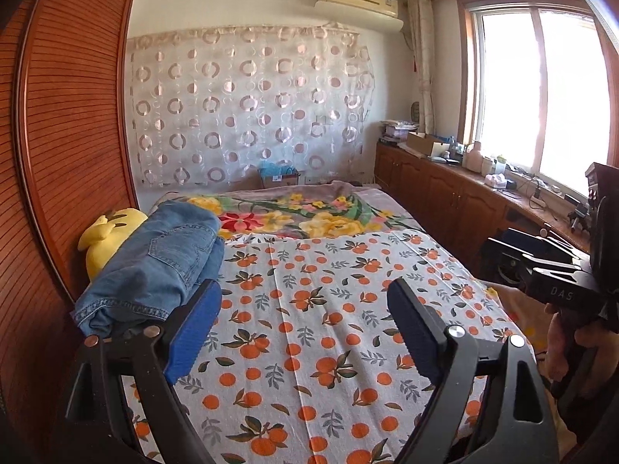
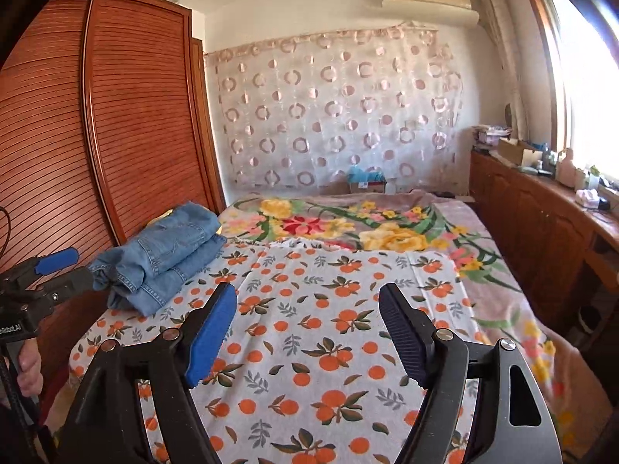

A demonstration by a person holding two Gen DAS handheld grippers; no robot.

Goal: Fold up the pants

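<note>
We found the blue jeans [image 2: 162,261] already folded into a thick bundle, lying at the left edge of the bed against the slatted wooden wardrobe [image 2: 127,116]. In the left wrist view the jeans [image 1: 162,266] sat partly on a yellow plush toy [image 1: 112,232], whose head poked out behind them. The bundle rested at the far left corner of the orange-print sheet [image 2: 317,328], which covered the near part of the bed; beyond it lay a floral blanket [image 2: 348,224] with yellow and red blooms.

We held the left gripper [image 1: 305,332] with its jaws spread wide and nothing between them, only the sheet showing through the gap. Its blue pad [image 1: 195,332] stood just beside the near end of the jeans in that view, though we could not tell whether it touched the denim. From the right wrist camera the left gripper [image 2: 54,270] appeared at the left edge, near the jeans, with a hand [image 2: 29,367] around its grip.

The right gripper [image 2: 309,332] was likewise spread apart and empty, hovering over the sheet well to the right of the bundle. In the left wrist view the right gripper [image 1: 549,270] showed at the right edge, with a hand [image 1: 568,344] on its handle.

Farther back we saw a circle-patterned curtain [image 1: 247,104] on the wall, an air conditioner [image 1: 356,0] above it, and a bright window [image 1: 541,89] over a cluttered wooden cabinet [image 1: 445,193].
</note>
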